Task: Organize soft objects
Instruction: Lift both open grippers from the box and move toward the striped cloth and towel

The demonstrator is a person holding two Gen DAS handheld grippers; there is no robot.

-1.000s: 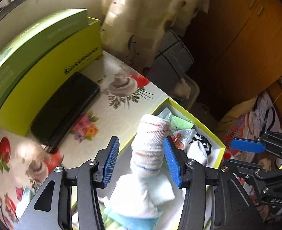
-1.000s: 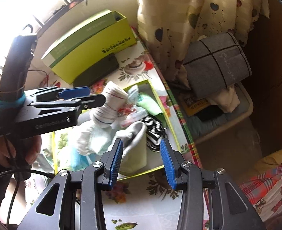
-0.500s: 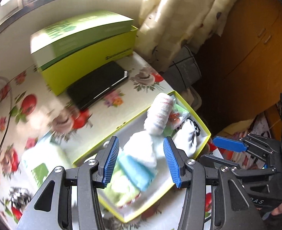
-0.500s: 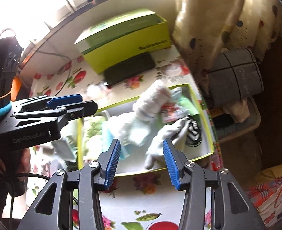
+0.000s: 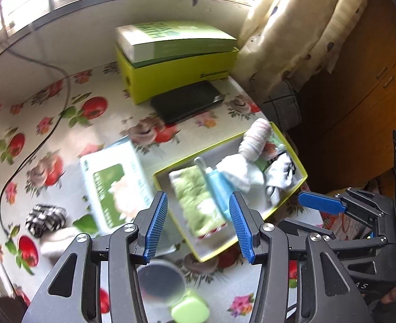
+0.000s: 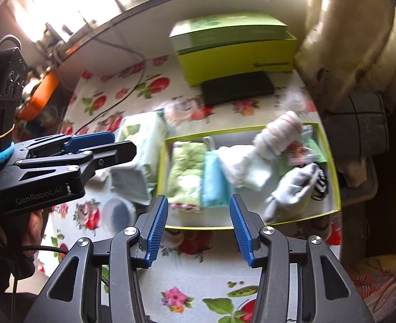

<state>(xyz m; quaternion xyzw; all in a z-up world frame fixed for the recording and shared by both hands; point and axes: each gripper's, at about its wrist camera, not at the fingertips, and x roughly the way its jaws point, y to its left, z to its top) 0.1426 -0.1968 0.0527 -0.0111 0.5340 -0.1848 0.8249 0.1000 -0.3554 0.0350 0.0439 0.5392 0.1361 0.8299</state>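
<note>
A shallow yellow-green box (image 5: 278, 204) (image 6: 251, 227) lies on the flowered table and holds soft things: a green cloth (image 5: 195, 202) (image 6: 186, 175), a blue cloth (image 6: 214, 183), white socks (image 5: 238, 172) (image 6: 292, 191), a rolled striped sock (image 5: 254, 140) (image 6: 278, 134) and a black-and-white sock (image 6: 320, 183). Another black-and-white sock (image 5: 46, 219) lies loose on the table at the left. My left gripper (image 5: 199, 227) is open and empty above the box's near left corner; it also shows in the right wrist view (image 6: 90, 145). My right gripper (image 6: 199, 227) is open and empty before the box.
A large yellow-green carton (image 5: 176, 62) with a black flat case (image 5: 187, 105) in front stands at the back. A tissue pack (image 5: 114, 185), a grey round lid (image 5: 160, 282), a small green case (image 5: 190, 309) and a black cable (image 5: 36, 145) lie on the table. The table edge runs along the right.
Both grippers have pulled up and back from the box, empty. The rolled striped sock that stood between the left fingers now lies in the box. More of the table shows.
</note>
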